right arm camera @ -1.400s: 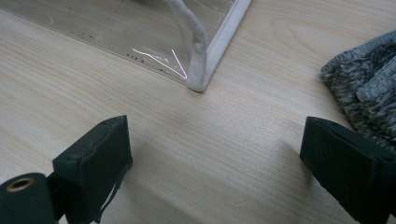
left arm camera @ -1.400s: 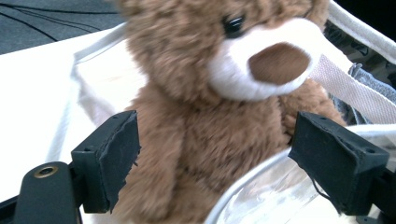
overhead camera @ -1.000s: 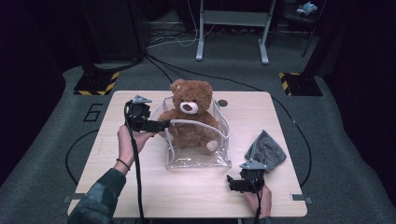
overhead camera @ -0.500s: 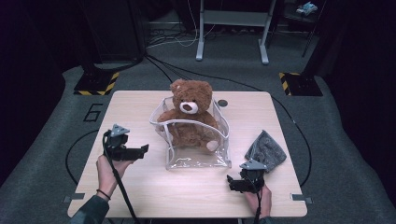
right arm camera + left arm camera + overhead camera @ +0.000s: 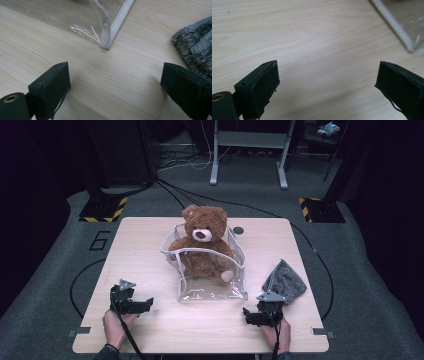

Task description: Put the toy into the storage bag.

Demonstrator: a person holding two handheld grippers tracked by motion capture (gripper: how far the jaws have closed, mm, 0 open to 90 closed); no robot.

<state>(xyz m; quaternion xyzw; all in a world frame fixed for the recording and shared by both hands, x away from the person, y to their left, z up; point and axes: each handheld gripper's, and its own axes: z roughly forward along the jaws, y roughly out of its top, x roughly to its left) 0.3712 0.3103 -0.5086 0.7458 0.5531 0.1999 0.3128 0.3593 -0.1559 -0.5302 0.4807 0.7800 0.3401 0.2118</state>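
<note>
From the high view, the teddy bear (image 5: 202, 245) sits upright inside the clear bag (image 5: 210, 270) at the middle of the table (image 5: 140, 250), its head rising above the bag's white-trimmed mouth. The left gripper (image 5: 145, 304) rests low at about seven o'clock from the bag, well apart from it, and its jaws have just been opening with nothing between them. The right gripper (image 5: 246, 316) sits at about five o'clock, near the bag's front corner, with a grey cloth (image 5: 286, 281) just beyond it at four o'clock. In the left gripper view, the two black jaws stand wide over bare wood, and the bag's trimmed edge (image 5: 397, 27) crosses at one o'clock, clear of the pads. In the right gripper view, the jaws are likewise spread and empty; the bag's front corner (image 5: 106, 43) lies at twelve o'clock, a little ahead, and the cloth (image 5: 197, 50) sits at two o'clock, close by the right-hand jaw. The bear looks settled in the bag, so the work in hand is probably closing or tidying its mouth. To do that well, each gripper should come in at the trim rather than the slick film, pinching only the edge, and the right one should keep off the cloth.
</note>
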